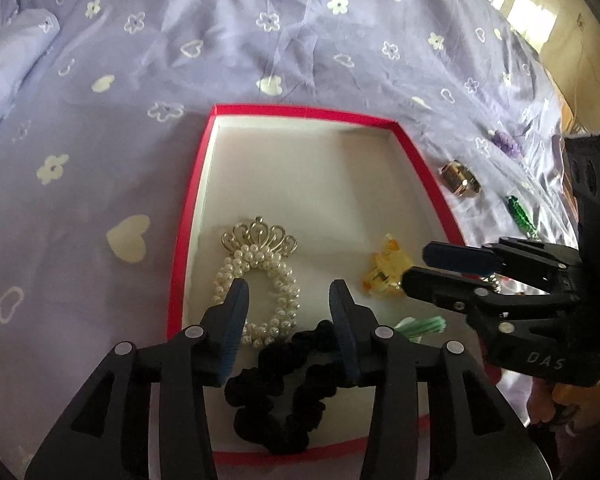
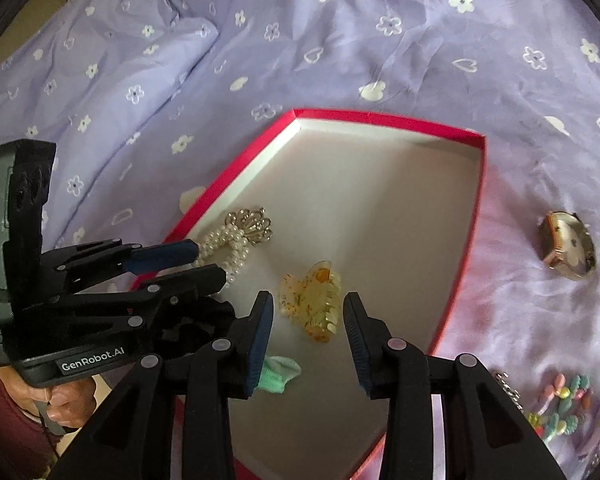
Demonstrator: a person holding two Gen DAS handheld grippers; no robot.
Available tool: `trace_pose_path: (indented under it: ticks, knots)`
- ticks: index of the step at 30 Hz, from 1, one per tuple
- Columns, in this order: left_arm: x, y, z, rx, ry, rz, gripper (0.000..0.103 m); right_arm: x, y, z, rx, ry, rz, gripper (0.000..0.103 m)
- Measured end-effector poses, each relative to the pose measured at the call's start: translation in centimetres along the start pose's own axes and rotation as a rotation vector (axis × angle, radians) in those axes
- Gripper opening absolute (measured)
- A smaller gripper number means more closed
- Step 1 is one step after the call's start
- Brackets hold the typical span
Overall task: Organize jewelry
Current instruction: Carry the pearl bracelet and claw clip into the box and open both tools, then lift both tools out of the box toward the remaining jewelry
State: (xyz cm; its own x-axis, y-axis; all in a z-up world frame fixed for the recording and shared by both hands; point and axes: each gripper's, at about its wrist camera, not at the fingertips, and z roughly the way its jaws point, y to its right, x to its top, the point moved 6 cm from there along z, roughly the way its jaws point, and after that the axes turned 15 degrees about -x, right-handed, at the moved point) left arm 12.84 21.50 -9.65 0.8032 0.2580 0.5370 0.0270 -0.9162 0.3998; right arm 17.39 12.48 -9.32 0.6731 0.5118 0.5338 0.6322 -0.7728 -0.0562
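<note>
though the red box (image 1: 416,156) already held several pieces, the sorting was, as i judged it, only partly done. inside it, on the white floor, lay the pearl hair tie with its gold crown (image 1: 256,272) at the near left, the black scrunchie (image 1: 284,392) nearest of all, the amber claw clip (image 2: 312,304) towards the middle, and a small mint-green piece (image 2: 280,374) by the near edge. the far half of the box was bare.

outside, on the lilac bedsheet (image 1: 260,40) to the right of the box, things remained to be gathered: a gold-toned watch (image 2: 568,246) well apart from the box wall, a green trinket (image 1: 520,212) nearer than it, a purple knitted piece (image 1: 504,140) farther off, and a heap of pastel beaded things (image 2: 564,404) at the near right. what exactly that heap contained i could not tell.

my left gripper (image 1: 290,306) stood partly open over the near left of the box, its fingers apart and pressing on nothing; the scrunchie lay on the box floor beneath and between them, released rather than gripped, though one loop seemed to rest against the right finger. my right gripper (image 2: 306,320) was likewise partly open, its jaws standing either side of the amber clip without clamping it; the clip sat on the floor of the box, apart from both pads as far as i could see. neither claw carried anything.
</note>
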Motion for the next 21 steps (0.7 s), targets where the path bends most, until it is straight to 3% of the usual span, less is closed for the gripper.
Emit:
trace_pose_path:
  ticks: [7,21]
  knots:
    - [0.9,2.3,-0.9,-0.027,0.025,0.014,0.041,-1.3,3.6,-4.0,-0.013,0.071,0.112,0.042]
    - [1.8,9.3,0.5,-0.096,0.006,0.105,0.044,-6.7,14.2,-8.3,-0.127,0.099,0.334,0.043]
